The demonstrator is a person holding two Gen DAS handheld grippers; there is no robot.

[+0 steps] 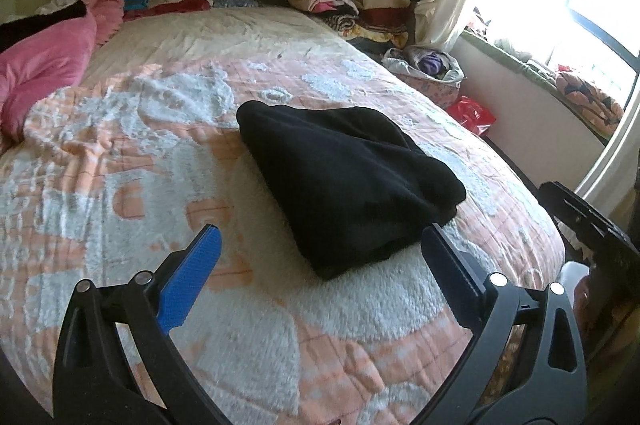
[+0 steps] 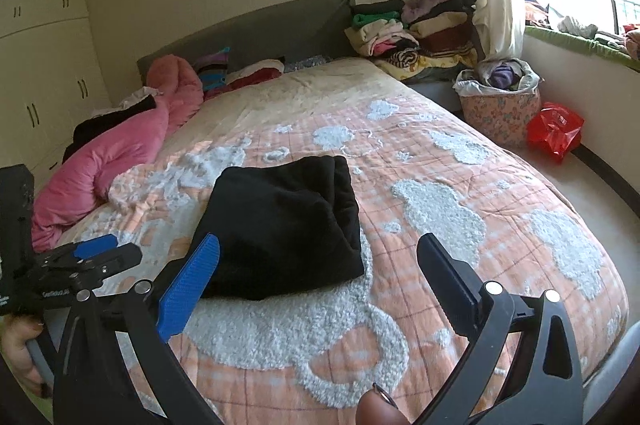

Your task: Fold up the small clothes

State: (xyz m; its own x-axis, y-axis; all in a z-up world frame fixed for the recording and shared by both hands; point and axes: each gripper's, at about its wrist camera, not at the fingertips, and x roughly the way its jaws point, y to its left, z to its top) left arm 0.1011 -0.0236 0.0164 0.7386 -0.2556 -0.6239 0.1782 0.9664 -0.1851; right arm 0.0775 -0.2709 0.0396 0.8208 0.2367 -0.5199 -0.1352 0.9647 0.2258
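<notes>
Taking the black garment [image 2: 280, 225] as our landmark, we go left to right. Far left of it lies a puffy pink quilt [image 2: 112, 161], partly cut off by the frame edge. Nearer on that side we see the left gripper [image 2: 98, 257] from the right wrist view, bearing small white lettering too blurred to read; from its own camera the left gripper [image 1: 320, 249] stands wide apart and holds nothing, one blue ridged finger and one plain black. The garment itself sits folded into a thick, soft wedge on the bed [image 2: 460, 265], whose peach quilted cover carries fluffy white patches. The right gripper [image 2: 318, 257] is also spread wide and empty, its blue finger overlapping the garment's near edge. Right of the garment stand a floral basket [image 2: 500, 117] and a shiny red bag [image 2: 554, 129], its print unreadable.
</notes>
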